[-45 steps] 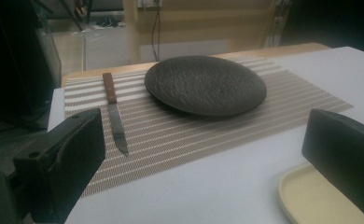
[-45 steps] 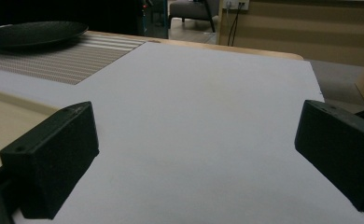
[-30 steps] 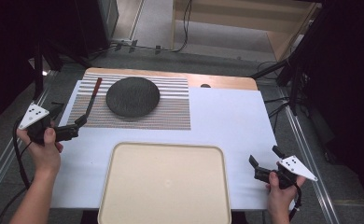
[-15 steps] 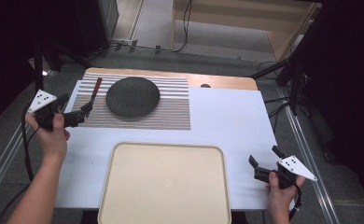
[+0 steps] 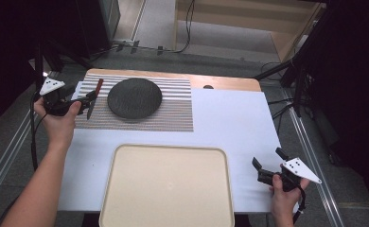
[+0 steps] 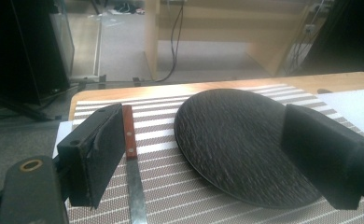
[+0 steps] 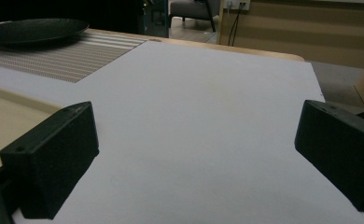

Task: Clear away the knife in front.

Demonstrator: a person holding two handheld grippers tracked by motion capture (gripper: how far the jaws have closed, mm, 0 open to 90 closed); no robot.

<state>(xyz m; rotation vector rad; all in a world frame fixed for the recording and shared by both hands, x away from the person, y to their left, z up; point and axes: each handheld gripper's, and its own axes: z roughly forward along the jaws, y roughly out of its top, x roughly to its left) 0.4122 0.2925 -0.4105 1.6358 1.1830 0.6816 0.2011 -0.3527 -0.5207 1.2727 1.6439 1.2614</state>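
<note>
From the high view, the left gripper [image 5: 84,101] sits at the left edge of the striped placemat [image 5: 173,116], its tips right beside the table knife [image 5: 93,98] that lies along that edge, red-brown handle away from the person and blade toward them. The dark round plate [image 5: 135,97] rests just to the knife's right on the same mat, so the setting looks half laid out. The empty beige tray [image 5: 168,189] waits nearer the person, probably as the place things get carried to or from. The right gripper [image 5: 263,171] is parked well apart at the white table's [image 5: 230,118] near right corner, jaws spread and holding nothing. In the left gripper view, the knife [image 6: 132,161] lies on the mat just inside the left jaw, untouched, with the plate [image 6: 238,140] taking up most of the gap; the jaws have just been closing a little but stand wide, gripping nothing, likely lining up on the handle. The right gripper view looks between released jaws across bare table, the plate [image 7: 33,29] far off.
</note>
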